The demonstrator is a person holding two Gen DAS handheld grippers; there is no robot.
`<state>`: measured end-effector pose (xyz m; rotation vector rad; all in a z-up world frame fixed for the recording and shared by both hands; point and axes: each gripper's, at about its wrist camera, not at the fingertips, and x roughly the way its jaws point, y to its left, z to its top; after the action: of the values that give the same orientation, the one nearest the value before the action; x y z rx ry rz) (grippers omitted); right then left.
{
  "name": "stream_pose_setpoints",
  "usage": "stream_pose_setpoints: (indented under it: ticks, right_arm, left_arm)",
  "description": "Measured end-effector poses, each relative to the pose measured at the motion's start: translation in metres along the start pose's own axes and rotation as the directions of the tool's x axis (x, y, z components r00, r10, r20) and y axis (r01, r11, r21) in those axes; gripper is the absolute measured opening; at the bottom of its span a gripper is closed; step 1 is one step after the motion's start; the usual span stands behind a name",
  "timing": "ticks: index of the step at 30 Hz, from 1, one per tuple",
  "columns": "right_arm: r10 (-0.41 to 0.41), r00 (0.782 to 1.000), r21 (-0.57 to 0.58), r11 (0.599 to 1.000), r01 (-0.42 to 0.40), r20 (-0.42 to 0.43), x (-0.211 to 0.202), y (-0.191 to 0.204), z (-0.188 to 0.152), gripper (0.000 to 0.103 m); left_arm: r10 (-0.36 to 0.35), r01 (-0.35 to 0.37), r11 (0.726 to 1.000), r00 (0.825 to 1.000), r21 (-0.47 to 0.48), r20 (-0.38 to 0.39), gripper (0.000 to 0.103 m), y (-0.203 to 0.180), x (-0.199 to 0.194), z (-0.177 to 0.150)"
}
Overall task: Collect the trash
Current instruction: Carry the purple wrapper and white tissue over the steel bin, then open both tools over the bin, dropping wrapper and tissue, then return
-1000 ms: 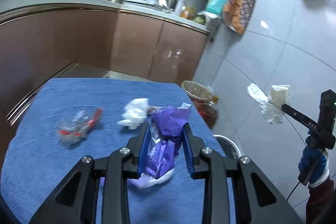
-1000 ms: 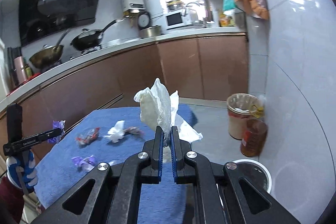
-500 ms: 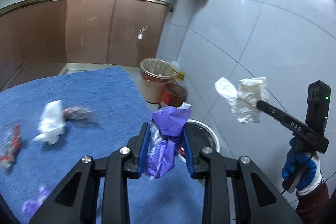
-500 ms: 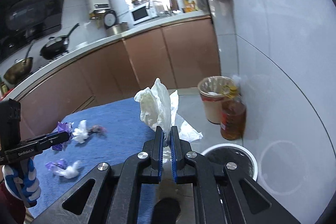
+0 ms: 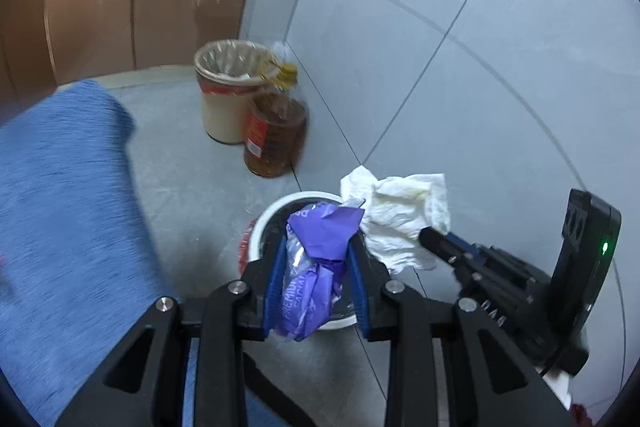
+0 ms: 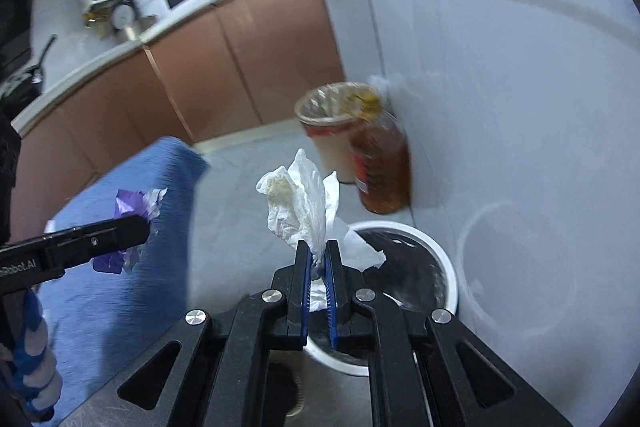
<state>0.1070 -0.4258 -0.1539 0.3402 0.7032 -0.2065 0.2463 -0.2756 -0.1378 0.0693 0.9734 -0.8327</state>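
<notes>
Grey floor tiles and a pale tiled wall fill my left wrist view, with brown cabinets behind and the blue-covered bench (image 5: 60, 207) off to one side. My left gripper (image 5: 316, 267) is clamped on a crumpled purple wrapper (image 5: 316, 251), its blue pads pressing both flanks of the bundle, and it hangs right over the white-rimmed bin (image 5: 272, 211) on the floor. Just beside it my right gripper (image 5: 430, 237) reaches in with a wad of white tissue (image 5: 404, 223). Further back stand a lined waste basket (image 5: 228, 87) and an amber oil bottle (image 5: 276, 135), touching each other. From my right wrist view, the right gripper (image 6: 318, 259) is squeezed nearly closed on the tissue (image 6: 300, 203), which fans up above the pads over the bin's white rim (image 6: 440, 251). The left gripper (image 6: 140, 227) shows at the edge with the wrapper (image 6: 128, 203) at its tip. I judge both pieces to be very light and limp: the film is slick and springy and best pinched across its bunched middle, while the tissue is soft, tears easily, and may cling to the pads when I let go.
</notes>
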Motion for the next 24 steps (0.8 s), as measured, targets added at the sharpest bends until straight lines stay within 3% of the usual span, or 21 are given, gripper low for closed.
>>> stream_pose_setpoints:
  ticks: [5, 6, 8, 12, 16, 19, 24]
  right_arm:
    - [-0.023, 0.999, 0.064, 0.998, 0.025, -0.046, 0.034, -0.026, -0.008, 0.010]
    - [-0.029, 0.998, 0.070, 0.997, 0.033, -0.056, 0.040, -0.030, -0.010, 0.010]
    - [-0.048, 0.996, 0.076, 0.996, 0.054, -0.075, 0.049, -0.036, -0.013, 0.011]
    - [-0.076, 0.992, 0.095, 0.992, 0.085, -0.098, 0.060, -0.046, -0.019, 0.023]
    - [-0.077, 0.992, 0.096, 0.992, 0.086, -0.097, 0.055, -0.045, -0.020, 0.023]
    - [-0.062, 0.995, 0.090, 0.994, 0.069, -0.078, 0.047, -0.035, -0.014, 0.023]
    - [-0.011, 1.000, 0.030, 0.999, 0.011, -0.007, 0.015, -0.005, 0.003, 0.028]
  left_arm:
    - [-0.019, 0.018, 0.999, 0.999, -0.028, -0.045, 0.031, -0.014, 0.049, 0.014]
    - [-0.025, 0.023, 0.999, 0.998, -0.036, -0.054, 0.033, -0.013, 0.057, 0.015]
    - [-0.039, 0.034, 0.998, 0.997, -0.058, -0.073, 0.048, -0.013, 0.071, 0.015]
    - [-0.047, 0.041, 0.997, 0.996, -0.071, -0.079, 0.051, -0.013, 0.080, 0.013]
    - [-0.024, 0.020, 0.997, 0.998, -0.068, -0.057, 0.051, -0.010, 0.066, 0.010]
    - [0.033, -0.033, 0.998, 0.999, -0.044, -0.006, 0.051, -0.012, 0.039, 0.006]
    - [0.168, -0.166, 0.986, 0.979, -0.025, 0.115, 0.051, -0.006, -0.025, -0.002]
